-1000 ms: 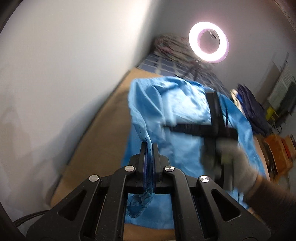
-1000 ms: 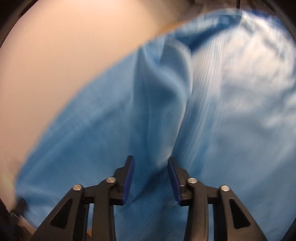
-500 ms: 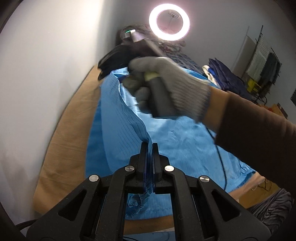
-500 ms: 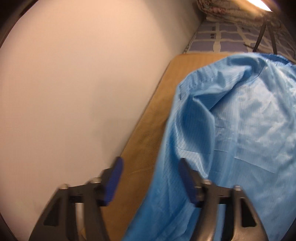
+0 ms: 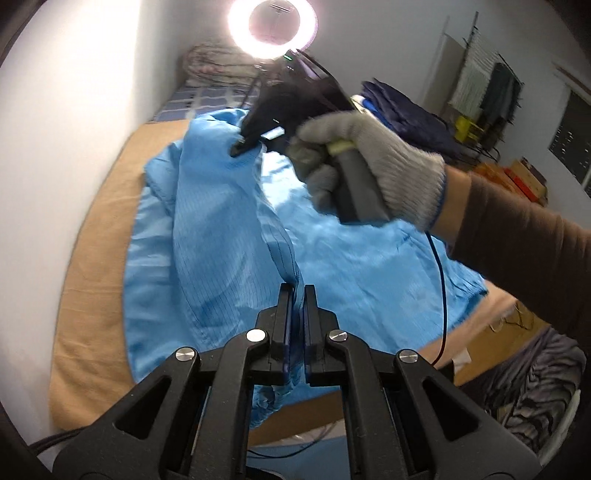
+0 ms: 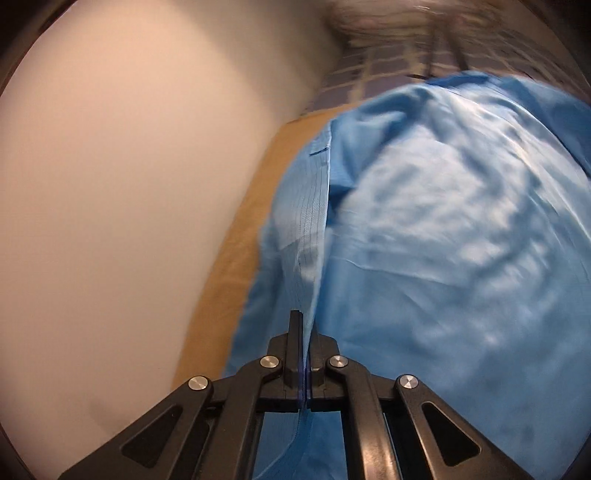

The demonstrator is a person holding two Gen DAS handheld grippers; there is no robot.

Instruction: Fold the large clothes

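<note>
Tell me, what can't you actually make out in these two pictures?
- Blue garment: type unclear; crumpled in both views, its near edge behind the left gripper.
- Far bedding: motion-blurred in the right wrist view.
- Right gripper: the fold it pinches hides what lies beneath.

Right wrist view: blue garment point(image 6: 443, 240) blurred, cut off right.

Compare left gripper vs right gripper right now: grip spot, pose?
Left gripper pinches the blue garment at its near end, by the tan bed's front edge; right gripper pinches it at the far end, toward the ring light.
In the left wrist view, the left gripper sits low and near, while the right is raised, held by a gloved hand.
Shared: both jaws shut on the same lifted fold.
</note>
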